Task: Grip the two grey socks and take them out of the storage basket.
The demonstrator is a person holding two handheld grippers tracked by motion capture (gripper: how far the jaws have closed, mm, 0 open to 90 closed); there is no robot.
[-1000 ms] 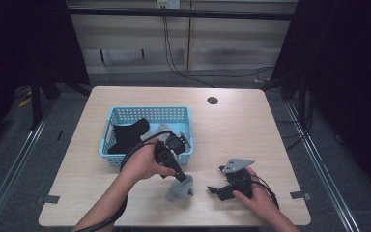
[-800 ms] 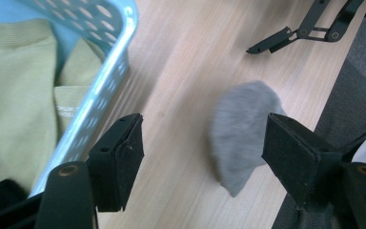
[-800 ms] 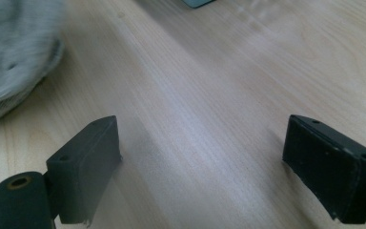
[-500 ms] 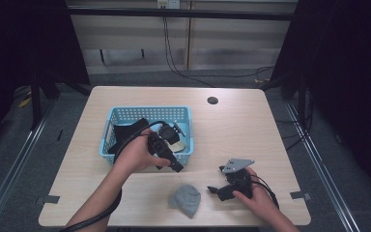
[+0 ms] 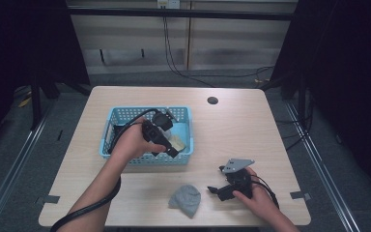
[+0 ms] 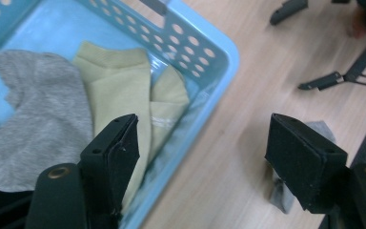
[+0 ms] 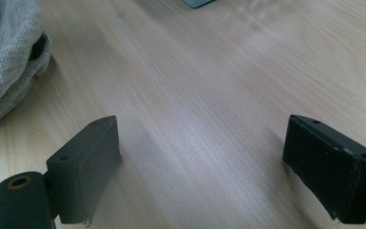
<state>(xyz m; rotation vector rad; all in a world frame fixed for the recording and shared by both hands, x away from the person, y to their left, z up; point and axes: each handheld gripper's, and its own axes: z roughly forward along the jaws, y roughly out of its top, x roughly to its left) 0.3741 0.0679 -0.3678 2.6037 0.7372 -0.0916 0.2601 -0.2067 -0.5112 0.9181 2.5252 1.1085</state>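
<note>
Tabletop: I see a pale wood tabletop (image 5: 251, 130) with rounded corners and a dark round hole (image 5: 212, 100) near its far edge.
Floor: grey carpet (image 5: 24, 179), with metal rails (image 5: 14, 166) along both sides of the table.
Back wall: beige panels (image 5: 222, 38); black cables (image 5: 174, 58) hang down to the floor.
Sides: black curtains (image 5: 24, 38) left and right.
Light: dim room, tabletop lit from above.

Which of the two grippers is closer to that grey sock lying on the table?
Right. The right gripper sits on the table just beside the grey sock, jaws open toward it. The left gripper is farther off, over the front edge of the blue basket.
</note>
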